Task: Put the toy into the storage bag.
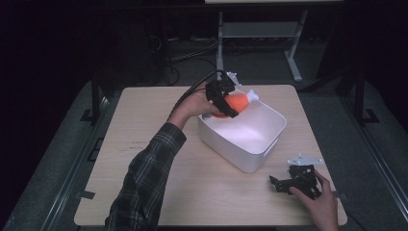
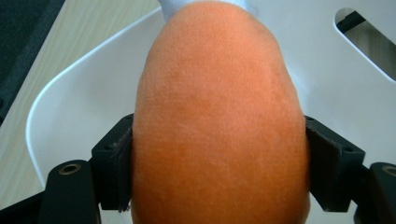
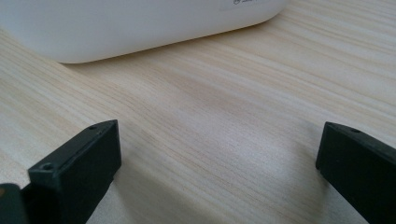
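**Plush drumstick held over the bin's far-left corner**

The left gripper (image 1: 225,98) is clamped on the orange plush toy (image 1: 235,102); in the left gripper view both black pads press into its fuzzy flanks (image 2: 219,126). The toy hangs above the far-left corner of the white bin (image 1: 262,153), with that bin's open hollow directly beneath it. Its long axis points away from the claw, across the bin's back rim, ending in a white knob (image 1: 252,96). The coming move looks like a lowering and release straight down into the bin, so the toy's place over the hollow rather than over the rim is what matters.

The toy is soft, napped and egg-rounded; the bin is smooth, hard plastic with rounded corners and a handle slot (image 2: 369,44). The right gripper (image 1: 288,184) rests on the pale wood-grain table (image 1: 144,159) off the bin's near-right corner, jaws apart and holding nothing.
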A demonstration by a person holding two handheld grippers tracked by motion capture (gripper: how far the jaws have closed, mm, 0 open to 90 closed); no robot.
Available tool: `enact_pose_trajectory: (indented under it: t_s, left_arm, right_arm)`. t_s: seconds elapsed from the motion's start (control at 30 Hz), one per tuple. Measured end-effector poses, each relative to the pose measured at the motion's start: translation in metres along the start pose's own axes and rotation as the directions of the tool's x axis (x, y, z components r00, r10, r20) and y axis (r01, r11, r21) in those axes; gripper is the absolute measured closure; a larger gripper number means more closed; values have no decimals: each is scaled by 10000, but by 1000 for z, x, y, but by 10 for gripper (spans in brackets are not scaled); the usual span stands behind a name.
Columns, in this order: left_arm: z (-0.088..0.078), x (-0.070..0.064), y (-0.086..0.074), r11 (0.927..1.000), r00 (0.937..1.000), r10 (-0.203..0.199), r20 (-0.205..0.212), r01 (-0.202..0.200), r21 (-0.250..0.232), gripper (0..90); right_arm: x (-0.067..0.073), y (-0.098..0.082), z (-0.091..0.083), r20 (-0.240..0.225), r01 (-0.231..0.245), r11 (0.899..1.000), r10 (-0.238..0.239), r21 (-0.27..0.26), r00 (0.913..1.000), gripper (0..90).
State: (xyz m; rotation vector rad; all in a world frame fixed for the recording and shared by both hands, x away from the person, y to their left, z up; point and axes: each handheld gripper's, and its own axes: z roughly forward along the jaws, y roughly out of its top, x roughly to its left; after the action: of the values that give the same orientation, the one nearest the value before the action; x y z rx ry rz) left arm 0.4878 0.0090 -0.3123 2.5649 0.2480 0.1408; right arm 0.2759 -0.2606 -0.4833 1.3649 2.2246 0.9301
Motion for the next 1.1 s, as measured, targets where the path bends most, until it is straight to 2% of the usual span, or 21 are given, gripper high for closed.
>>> enact_pose_trajectory:
  t_s: [0.3, 0.63, 0.83, 1.0, 1.1]
  left_arm:
    - [5, 1, -2, 9997, 10000, -40, -1, 40, 254, 207]
    - [6, 2, -4, 9997, 10000, -73, 28, 72, 214, 156]
    - [-2, 2, -5, 9998, 9998, -185, -68, 185, 28, 144]
    - [-11, -2, -8, 9999, 9999, -101, -98, 101, 14, 144]
    - [-21, -4, -14, 9988, 9995, -287, -122, 282, -389, 145]
  right_arm:
    - [0, 0, 0, 0, 3, 10000, -3, 8, 10000, 0]
    - [0, 0, 0, -4, 6, 10000, -6, 14, 10000, 0]
    - [0, 0, 0, -2, -9, 10000, 9, -11, 10000, 0]
    - [0, 0, 0, -2, -7, 10000, 7, -10, 10000, 0]
    - [0, 0, 0, -16, -5, 10000, 5, 17, 10000, 0]
